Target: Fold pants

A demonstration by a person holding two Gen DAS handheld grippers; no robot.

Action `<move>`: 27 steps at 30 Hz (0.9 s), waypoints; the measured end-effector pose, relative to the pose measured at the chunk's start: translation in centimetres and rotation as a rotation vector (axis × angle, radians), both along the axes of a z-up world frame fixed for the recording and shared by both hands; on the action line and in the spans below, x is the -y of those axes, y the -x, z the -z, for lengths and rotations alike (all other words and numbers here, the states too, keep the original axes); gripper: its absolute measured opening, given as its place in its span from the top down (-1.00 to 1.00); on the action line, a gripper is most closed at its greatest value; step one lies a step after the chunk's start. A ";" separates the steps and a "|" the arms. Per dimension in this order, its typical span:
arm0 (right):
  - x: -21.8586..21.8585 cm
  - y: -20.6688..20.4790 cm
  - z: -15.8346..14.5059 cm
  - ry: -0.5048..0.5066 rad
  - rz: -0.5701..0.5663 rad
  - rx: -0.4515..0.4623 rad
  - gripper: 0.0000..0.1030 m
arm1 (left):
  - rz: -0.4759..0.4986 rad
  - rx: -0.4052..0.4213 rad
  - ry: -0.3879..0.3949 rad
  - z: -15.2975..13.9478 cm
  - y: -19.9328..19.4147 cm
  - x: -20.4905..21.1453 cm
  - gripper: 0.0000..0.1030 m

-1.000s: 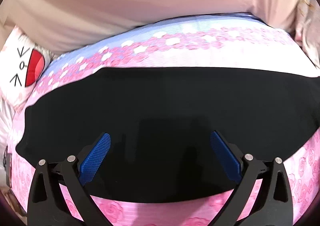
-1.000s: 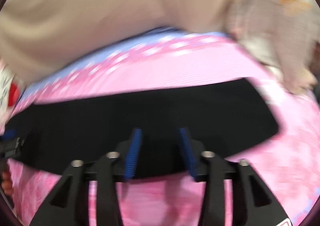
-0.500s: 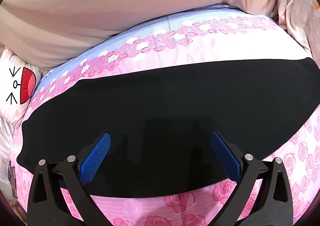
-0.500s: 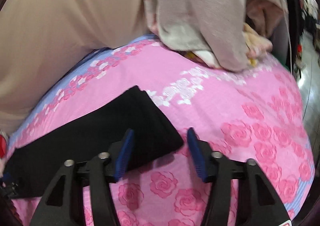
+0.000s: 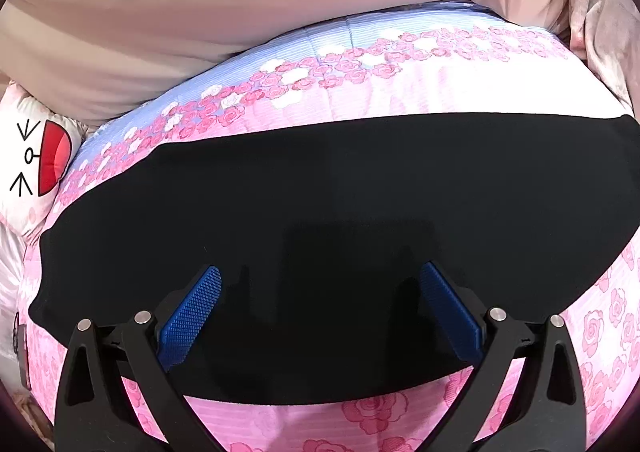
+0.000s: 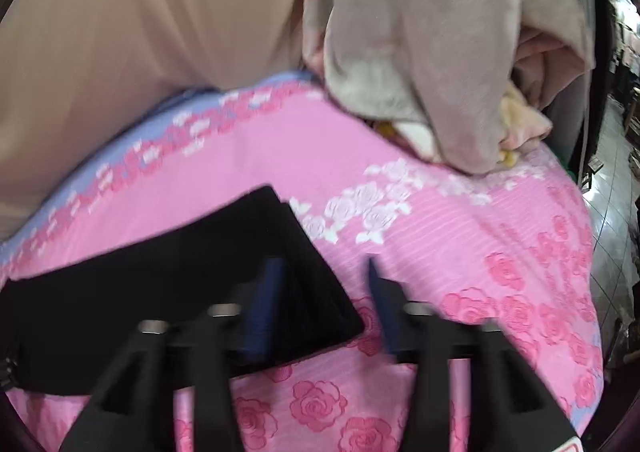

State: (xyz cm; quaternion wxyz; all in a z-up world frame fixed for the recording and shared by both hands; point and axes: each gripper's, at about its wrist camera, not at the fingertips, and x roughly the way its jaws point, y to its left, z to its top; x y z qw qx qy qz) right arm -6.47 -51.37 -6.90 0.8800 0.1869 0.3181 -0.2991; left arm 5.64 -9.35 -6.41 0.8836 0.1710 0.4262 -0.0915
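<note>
**Black pants flat on the rose-print bed, both tongs apart above them**

Black pants (image 5: 340, 212) spread flat as one long dark band across the bed (image 5: 400, 92), on its pink rose-print cover. Left tongs (image 5: 320, 284) spread wide over the band's middle, blue pads clear of each other, nothing between them. Near long edge of the cloth just below the pads, pink cover showing under it.

Seen only from the right wrist: squared end of the pants (image 6: 200, 284), a layered edge visible along it, ending partway across the bed. Right tongs (image 6: 320, 284) apart, left pad over that end corner, right pad over bare pink cover just beside it; view blurred, contact with cloth impossible to tell. Beyond the end, a wide stretch of bare cover toward the bed's far right edge. Heap of beige laundry (image 6: 440, 52) on the far right corner, well apart from the pants.

Seen only from the left wrist: cartoon-face pillow (image 5: 36, 160) at the left edge. Beige curtain (image 5: 240, 12) along the far side.
</note>
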 end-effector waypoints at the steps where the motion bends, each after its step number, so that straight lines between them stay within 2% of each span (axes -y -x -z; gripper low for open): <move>1: -0.2 0.4 -0.2 -0.004 0.002 0.016 -0.36 | 0.002 0.000 0.005 0.0 0.0 0.0 -0.90; 5: 0.0 0.4 0.9 -0.101 -0.020 0.007 -0.36 | 0.004 -0.017 0.022 0.4 -0.1 -0.1 -0.90; 9: 0.4 -0.4 3.2 -0.179 0.010 -0.055 -0.37 | 0.006 -0.012 0.036 0.2 0.1 -0.6 -0.90; 13: 0.1 -0.8 3.4 -0.178 0.038 -0.048 -0.35 | -0.006 -0.011 0.067 -0.1 0.1 -1.8 -0.90; 14: 0.0 -0.9 3.4 -0.181 0.040 -0.044 -0.27 | -0.011 -0.015 0.074 -0.1 0.1 -2.2 -0.90; 16: -0.4 -1.3 3.4 -0.183 0.028 -0.049 0.41 | -0.023 -0.023 0.081 0.0 -0.1 -2.7 -0.90; 18: -0.5 -1.4 3.5 -0.243 0.007 -0.005 0.63 | -0.030 -0.030 0.092 0.0 -0.1 -3.2 -0.90; 22: -1.5 -1.1 2.5 -0.275 0.000 0.075 0.66 | -0.029 -0.014 0.102 -0.4 0.1 -4.4 -0.90; 27: -4.5 -2.1 -1.5 -0.314 -0.123 0.202 0.67 | -0.081 -0.003 0.130 -0.5 -0.3 -7.3 -0.90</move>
